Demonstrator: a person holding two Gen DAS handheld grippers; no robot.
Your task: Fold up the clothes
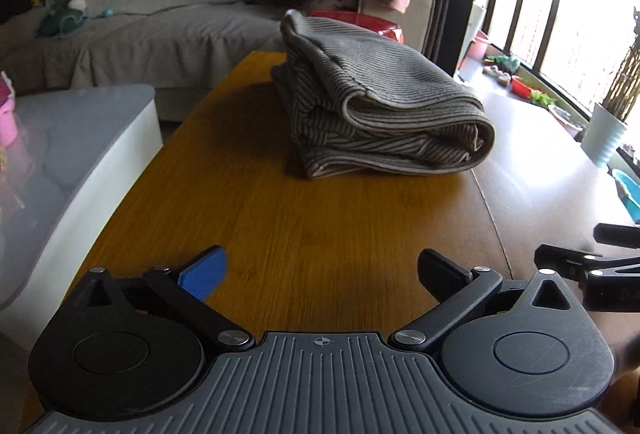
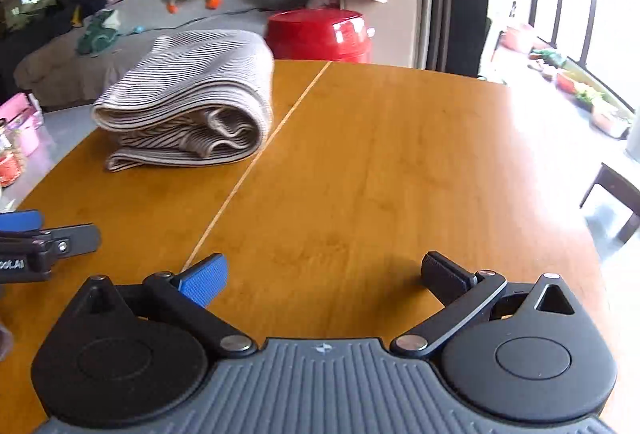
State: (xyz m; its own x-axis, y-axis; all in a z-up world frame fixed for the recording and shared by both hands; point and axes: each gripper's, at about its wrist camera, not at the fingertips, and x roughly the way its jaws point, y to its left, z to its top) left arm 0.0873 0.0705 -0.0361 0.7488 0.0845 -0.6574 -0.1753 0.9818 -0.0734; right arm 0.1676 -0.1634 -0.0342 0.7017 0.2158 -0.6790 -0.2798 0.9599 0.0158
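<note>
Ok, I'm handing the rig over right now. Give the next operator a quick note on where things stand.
Left gripper: open, empty, low over the near part of the wooden table.
Right gripper: open, empty, beside it.
Striped garment: folded into a thick bundle at the far end of the table, just left of the table's seam; neither gripper touches it.
Done: the fold looks finished.
Left: no other clothes on the table; perhaps tidy the loose lower edge.
</note>
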